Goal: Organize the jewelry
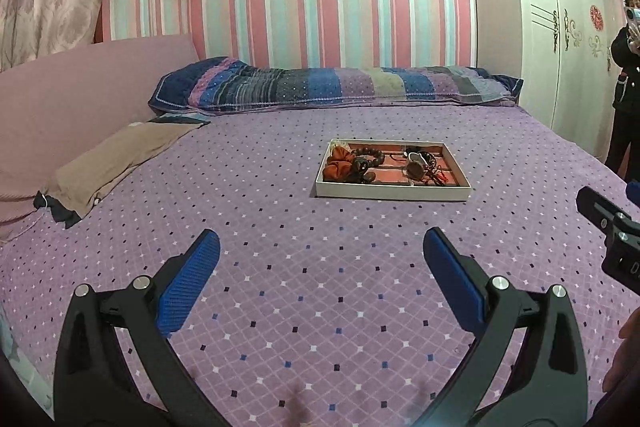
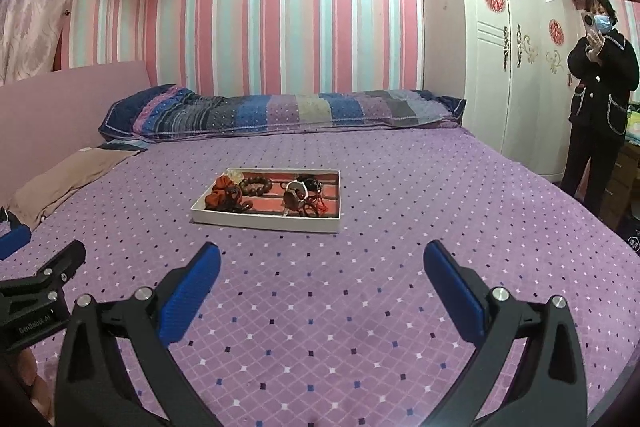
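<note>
While both pairs of tongs hang over bare bedspread with their blue pads spread wide and nothing between them, the sorting looks to be either not begun or at a pause: every piece of jewelry that shows already lies inside the shallow white tray (image 1: 394,193), and none lies loose on the purple dotted bedspread (image 1: 320,287). Inside the tray, an orange scrunchie (image 1: 338,165) sits at the left end, touching a ring of dark wooden beads (image 1: 370,155); toward the right a round watch-like piece (image 1: 416,167) lies tangled with dark bracelets and a red cord (image 1: 440,179). The pieces overlap and cross the red dividers, so my judgement is that separating them into compartments remains to be done; which compartment each belongs to cannot be told from here. The left gripper (image 1: 322,247) points straight at the tray, which lies ahead of it and well apart, slightly to its right. The right gripper (image 2: 322,259) has the tray (image 2: 264,223) ahead and a little to its left, nearer but not touching. A person with a phone (image 2: 600,87) stands by the white wardrobe (image 2: 500,67), clear of the bed.
</note>
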`<state>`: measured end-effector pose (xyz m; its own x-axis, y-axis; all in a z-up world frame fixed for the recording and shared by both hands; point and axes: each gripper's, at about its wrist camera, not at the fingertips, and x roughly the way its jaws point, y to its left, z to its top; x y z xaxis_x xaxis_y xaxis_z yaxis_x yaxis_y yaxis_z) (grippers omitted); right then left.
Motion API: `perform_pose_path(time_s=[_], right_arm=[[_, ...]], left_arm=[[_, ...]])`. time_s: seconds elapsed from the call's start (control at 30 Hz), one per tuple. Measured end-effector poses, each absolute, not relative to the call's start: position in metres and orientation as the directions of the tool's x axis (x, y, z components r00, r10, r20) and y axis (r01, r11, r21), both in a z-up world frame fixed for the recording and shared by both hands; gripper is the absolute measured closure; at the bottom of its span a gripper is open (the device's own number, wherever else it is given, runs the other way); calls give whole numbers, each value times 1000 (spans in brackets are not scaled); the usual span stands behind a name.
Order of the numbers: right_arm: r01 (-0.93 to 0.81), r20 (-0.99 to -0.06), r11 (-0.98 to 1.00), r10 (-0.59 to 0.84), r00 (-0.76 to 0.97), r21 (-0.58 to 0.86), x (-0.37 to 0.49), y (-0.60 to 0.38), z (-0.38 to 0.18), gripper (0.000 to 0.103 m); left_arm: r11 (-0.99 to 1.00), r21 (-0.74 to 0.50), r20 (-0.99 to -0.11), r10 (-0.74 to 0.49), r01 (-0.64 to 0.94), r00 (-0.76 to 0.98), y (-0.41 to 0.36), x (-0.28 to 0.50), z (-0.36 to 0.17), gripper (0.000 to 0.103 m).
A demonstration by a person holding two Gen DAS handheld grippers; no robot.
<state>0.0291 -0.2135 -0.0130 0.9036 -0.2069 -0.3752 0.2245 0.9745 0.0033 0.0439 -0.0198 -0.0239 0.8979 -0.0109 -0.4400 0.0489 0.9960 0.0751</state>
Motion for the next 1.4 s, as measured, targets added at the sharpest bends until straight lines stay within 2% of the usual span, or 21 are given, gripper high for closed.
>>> perform_pose_path(time_s=[1.4], right_arm=[[247,-361,969,-235,903,-13,23,-211,-11,2]], left_arm=[[996,53,-427,-37,66,903,-21,38,-20,3]])
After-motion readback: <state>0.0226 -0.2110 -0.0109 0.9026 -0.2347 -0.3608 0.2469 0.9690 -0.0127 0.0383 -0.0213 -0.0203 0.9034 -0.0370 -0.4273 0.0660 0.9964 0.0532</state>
